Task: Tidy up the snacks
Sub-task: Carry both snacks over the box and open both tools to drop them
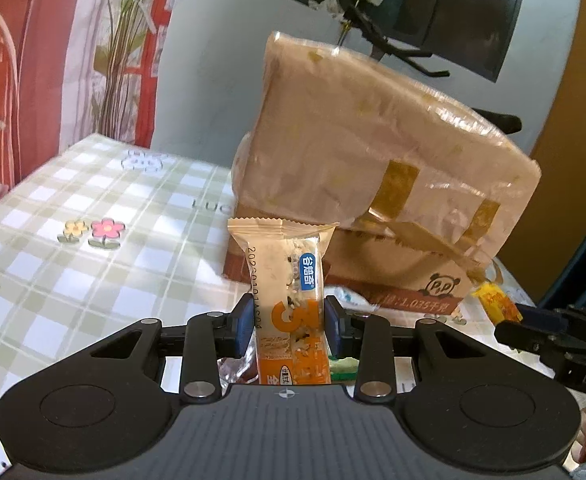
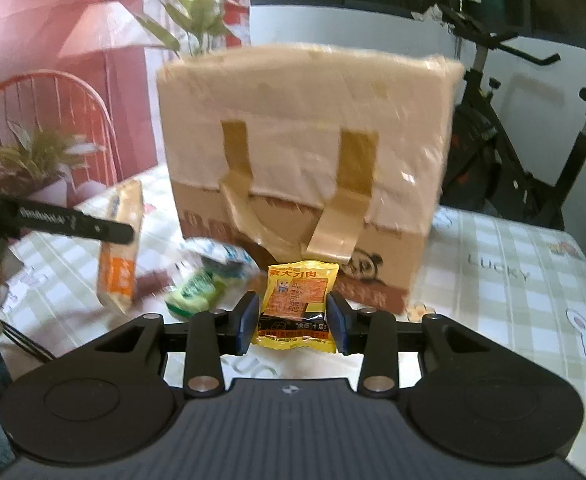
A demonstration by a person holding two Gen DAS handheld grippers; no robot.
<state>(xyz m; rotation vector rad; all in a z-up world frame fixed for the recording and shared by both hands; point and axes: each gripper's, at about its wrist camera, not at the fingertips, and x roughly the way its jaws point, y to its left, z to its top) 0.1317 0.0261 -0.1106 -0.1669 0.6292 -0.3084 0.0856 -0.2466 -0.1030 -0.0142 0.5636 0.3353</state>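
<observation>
The left hand-held gripper [image 1: 289,326] is clamped on an orange-and-cream snack bar [image 1: 289,300], its blue pads pressing the wrapper from both sides so the bar stands upright between them, the crimped top end pointing toward 12 o'clock. Beyond it, at about 1 o'clock, stands a taped cardboard box [image 1: 373,168] with a panda printed low on its side, resting on the green-checked surface [image 1: 93,240].

The right hand-held gripper [image 2: 293,322] grips a small yellow snack packet [image 2: 299,308], pads squeezing its two sides, the packet held just in front of the box's lower edge. From the right wrist view, the left gripper and its bar appear at 9 o'clock, clear of the cloth. Between them, at roughly 10 o'clock, loose snacks lie on the surface: a green wrapped one [image 2: 193,292] and a white-and-blue one [image 2: 213,250], both blurred, so their kind is hard to make out.
</observation>
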